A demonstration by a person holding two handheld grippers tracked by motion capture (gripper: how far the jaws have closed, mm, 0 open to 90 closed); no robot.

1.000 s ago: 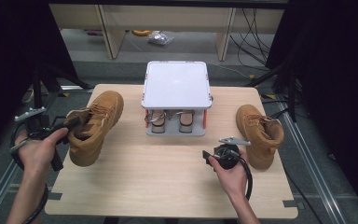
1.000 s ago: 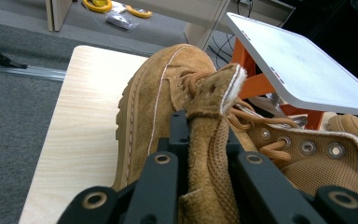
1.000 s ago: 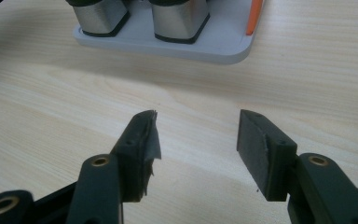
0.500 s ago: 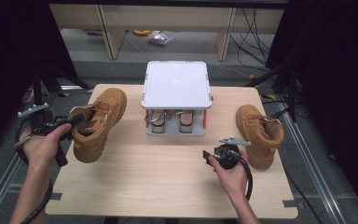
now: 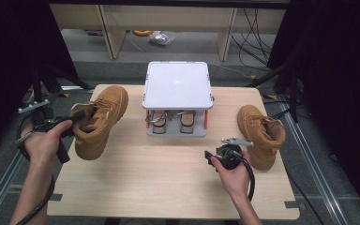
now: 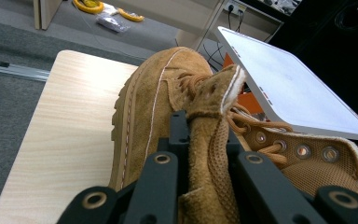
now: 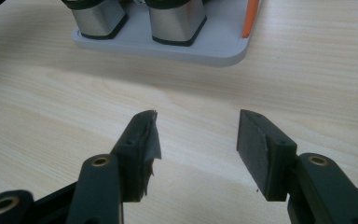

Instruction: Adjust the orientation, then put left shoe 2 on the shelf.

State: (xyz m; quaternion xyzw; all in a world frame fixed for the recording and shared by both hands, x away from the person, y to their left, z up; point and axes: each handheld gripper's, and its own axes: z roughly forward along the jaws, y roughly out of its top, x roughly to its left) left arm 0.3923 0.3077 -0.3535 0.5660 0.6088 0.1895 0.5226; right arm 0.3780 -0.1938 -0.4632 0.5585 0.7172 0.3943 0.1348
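A tan suede boot lies at the table's left, toe pointing toward the far side. My left gripper is shut on its heel collar. In the left gripper view the black jaws pinch the folded collar, and the boot's toe stretches ahead over the wood. A matching boot stands at the right edge. Just left of it my right gripper hovers low over the table. Its jaws stand open with only bare wood between them.
A small rack with a white square top stands at the middle back, with a pair of shoes on its grey base underneath. The wooden table has dark floor and metal rails around it. Cables and shelving lie beyond.
My left hand has shifted the gripped boot a little to the right and toward the rack. The right hand and its gripper have stayed where they were.
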